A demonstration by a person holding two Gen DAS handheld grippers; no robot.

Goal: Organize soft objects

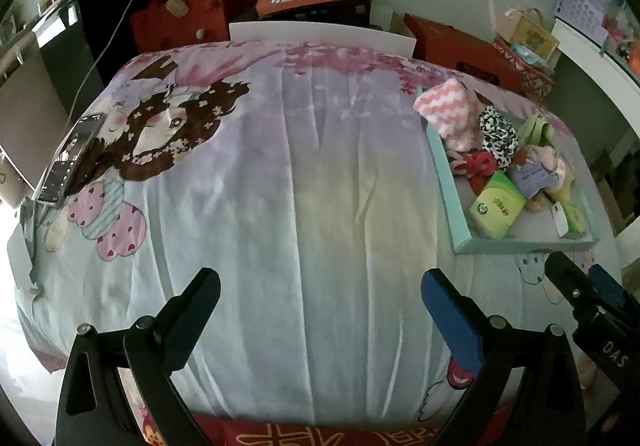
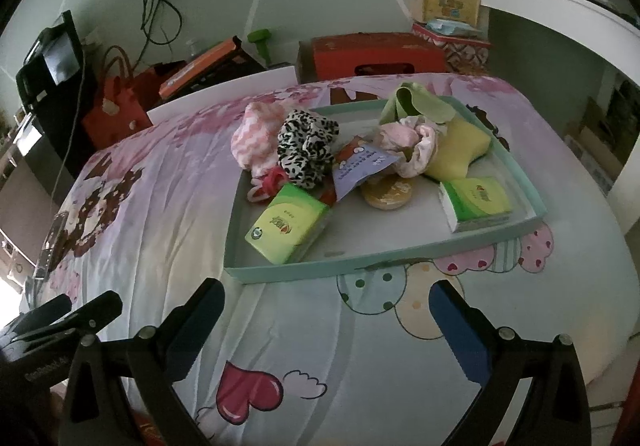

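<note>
A shallow teal tray point(image 2: 360, 266) lies on the printed bedsheet and also shows in the left wrist view point(image 1: 444, 202). It holds a pink zigzag cloth point(image 2: 256, 138), a leopard-print scrunchie point(image 2: 308, 146), a pink cloth point(image 2: 408, 142), a yellow star cushion point(image 2: 460, 154), a green cloth point(image 2: 416, 102) and two green tissue packs point(image 2: 288, 226) point(image 2: 476, 202). My right gripper point(image 2: 326, 306) is open and empty, just in front of the tray. My left gripper point(image 1: 320, 294) is open and empty over bare sheet, left of the tray.
A phone point(image 1: 68, 158) lies at the bed's left edge with a cable running to it. Red bags point(image 1: 180, 18) and boxes point(image 2: 372, 58) stand behind the bed against the wall. A white shelf point(image 2: 560, 6) is at the right.
</note>
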